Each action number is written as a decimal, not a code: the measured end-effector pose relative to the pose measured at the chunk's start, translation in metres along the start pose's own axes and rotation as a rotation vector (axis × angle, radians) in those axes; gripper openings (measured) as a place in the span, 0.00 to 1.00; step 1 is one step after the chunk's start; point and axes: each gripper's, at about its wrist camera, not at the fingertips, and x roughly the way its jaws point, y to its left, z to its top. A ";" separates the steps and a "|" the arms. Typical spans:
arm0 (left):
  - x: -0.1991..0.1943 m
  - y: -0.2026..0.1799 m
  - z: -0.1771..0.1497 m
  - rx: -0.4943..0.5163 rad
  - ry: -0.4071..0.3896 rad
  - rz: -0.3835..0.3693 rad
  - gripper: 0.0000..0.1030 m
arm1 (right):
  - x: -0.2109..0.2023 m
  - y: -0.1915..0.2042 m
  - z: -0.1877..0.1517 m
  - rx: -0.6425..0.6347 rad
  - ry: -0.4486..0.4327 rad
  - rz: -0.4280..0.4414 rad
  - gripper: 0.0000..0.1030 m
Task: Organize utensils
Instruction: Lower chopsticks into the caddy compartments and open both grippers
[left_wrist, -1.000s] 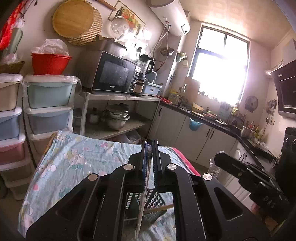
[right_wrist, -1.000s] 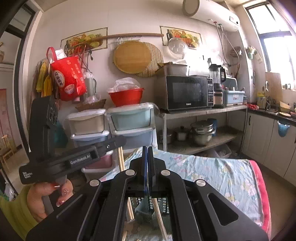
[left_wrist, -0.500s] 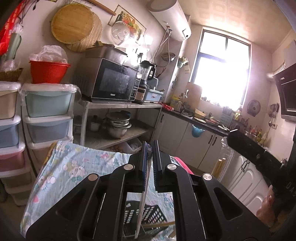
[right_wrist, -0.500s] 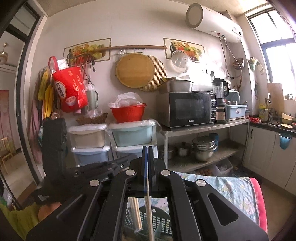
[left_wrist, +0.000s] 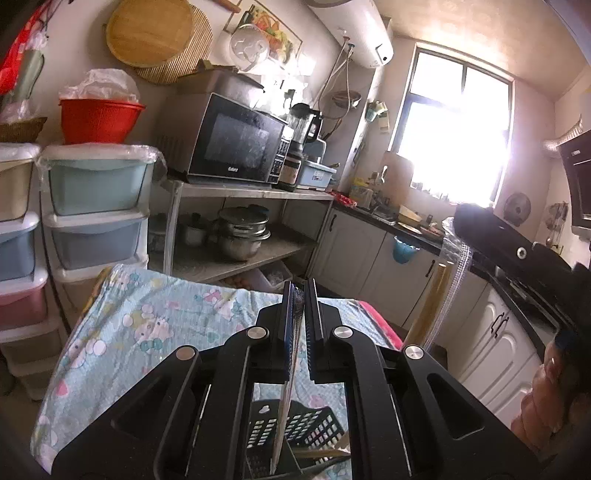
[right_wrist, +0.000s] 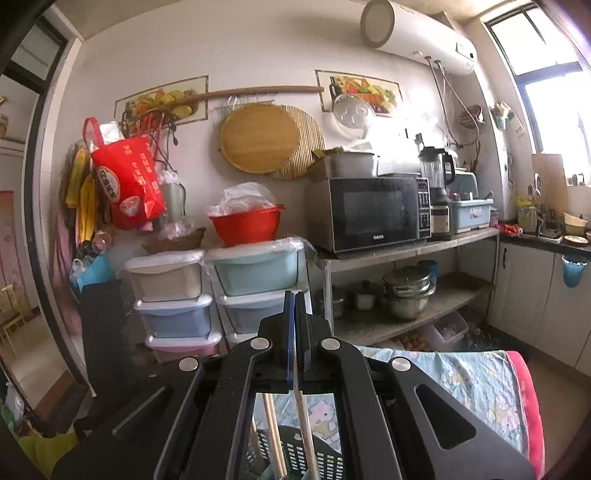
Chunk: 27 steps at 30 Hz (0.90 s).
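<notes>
On the left, the left gripper has its jaws pinched on a thin pale utensil hanging down into a dark slotted basket on the blue patterned cloth; on the right, the right gripper clamps a wooden chopstick over the same basket. I would lower each straight down and release only once its tip is well inside. The basket's floor and both lower tips are cut off, and what the pale utensil is I cannot tell
</notes>
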 end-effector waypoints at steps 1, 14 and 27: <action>0.002 0.001 -0.002 -0.001 0.005 0.000 0.03 | 0.002 -0.002 -0.002 0.003 0.003 -0.004 0.01; 0.023 0.013 -0.030 -0.017 0.064 0.018 0.03 | 0.024 -0.021 -0.032 0.044 0.089 -0.055 0.01; 0.031 0.021 -0.055 -0.015 0.117 0.048 0.03 | 0.026 -0.040 -0.069 0.125 0.179 -0.069 0.04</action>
